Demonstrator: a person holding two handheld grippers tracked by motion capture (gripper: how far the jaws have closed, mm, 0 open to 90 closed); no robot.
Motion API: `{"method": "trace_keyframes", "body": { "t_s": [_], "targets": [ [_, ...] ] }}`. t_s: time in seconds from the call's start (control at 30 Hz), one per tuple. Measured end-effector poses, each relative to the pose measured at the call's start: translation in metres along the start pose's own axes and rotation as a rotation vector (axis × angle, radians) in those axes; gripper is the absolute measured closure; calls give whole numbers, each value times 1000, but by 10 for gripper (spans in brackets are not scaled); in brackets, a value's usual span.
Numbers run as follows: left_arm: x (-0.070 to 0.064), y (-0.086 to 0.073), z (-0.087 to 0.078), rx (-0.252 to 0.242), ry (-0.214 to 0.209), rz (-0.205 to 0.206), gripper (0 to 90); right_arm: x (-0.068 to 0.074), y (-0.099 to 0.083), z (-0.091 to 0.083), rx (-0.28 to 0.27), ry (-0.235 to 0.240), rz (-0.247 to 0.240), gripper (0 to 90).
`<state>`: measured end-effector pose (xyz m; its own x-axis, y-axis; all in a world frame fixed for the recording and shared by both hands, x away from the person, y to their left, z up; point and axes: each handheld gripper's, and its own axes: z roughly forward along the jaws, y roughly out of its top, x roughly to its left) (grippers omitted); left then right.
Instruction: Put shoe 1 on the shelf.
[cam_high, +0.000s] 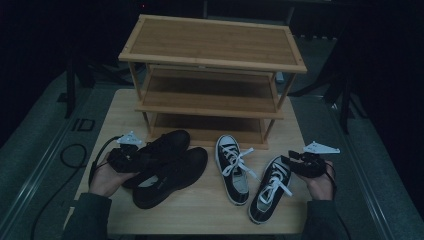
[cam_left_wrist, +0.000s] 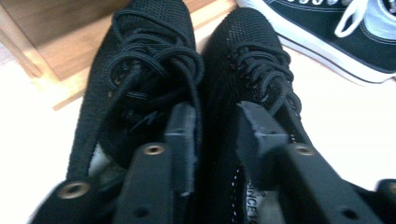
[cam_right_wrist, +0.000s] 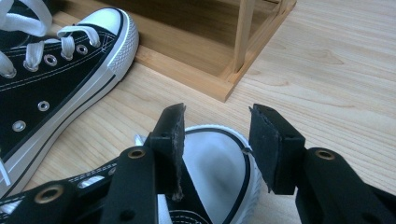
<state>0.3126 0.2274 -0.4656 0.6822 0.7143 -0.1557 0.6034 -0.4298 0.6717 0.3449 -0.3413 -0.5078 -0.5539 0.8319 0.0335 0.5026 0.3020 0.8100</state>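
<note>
Shoes on the bench, rack waiting.
Our left gripper (cam_left_wrist: 215, 140) sits over the black pair (cam_high: 167, 165), jaws apart, astride the two collars, seemingly to pinch both together. Our right gripper (cam_right_wrist: 217, 144) hovers, jaws apart, over a sneaker (cam_right_wrist: 210, 172) toe near the rack (cam_high: 212, 75); its mate (cam_high: 232, 167) lies alongside.

Black mesh shoes (cam_left_wrist: 196, 79) paired; sneakers (cam_high: 250, 175) alongside.

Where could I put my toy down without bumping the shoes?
All three shelves of the wooden rack are bare. The table has free patches left of the rack and along its near edge. It is crowded in front of the rack: black shoes, sneakers, both grippers.
</note>
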Motion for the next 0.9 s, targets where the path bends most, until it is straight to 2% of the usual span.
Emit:
{"method": "trace_keyframes", "body": {
  "t_s": [0.13,0.27,0.37,0.43,0.53,0.57,0.63,0.67,0.83,0.9],
  "targets": [
    [-1,-1,-3,7,-18,10,518,-1,-1,0,0,-1,2,554],
    [-5,-1,-4,24,-34,40,426,-1,-1,0,-2,2,2,554],
    [-8,0,-1,49,-14,65,380,-1,-2,0,0,3,3,553],
    [-9,0,0,56,-9,71,380,-1,-2,0,-1,3,4,553],
    [-11,2,5,94,45,89,387,-1,-2,-1,-3,3,2,551],
    [-11,2,8,118,83,94,400,-2,-3,-1,-4,3,4,551],
    [-11,3,10,127,95,97,428,-2,-4,-1,-3,2,10,551],
    [-12,4,12,150,123,103,448,-2,-4,-1,-4,3,11,551],
    [-15,8,19,198,161,117,512,-3,-7,-2,2,-2,17,552],
    [-14,9,23,214,161,114,539,-3,-7,-2,5,-4,17,551]
  ]
}}
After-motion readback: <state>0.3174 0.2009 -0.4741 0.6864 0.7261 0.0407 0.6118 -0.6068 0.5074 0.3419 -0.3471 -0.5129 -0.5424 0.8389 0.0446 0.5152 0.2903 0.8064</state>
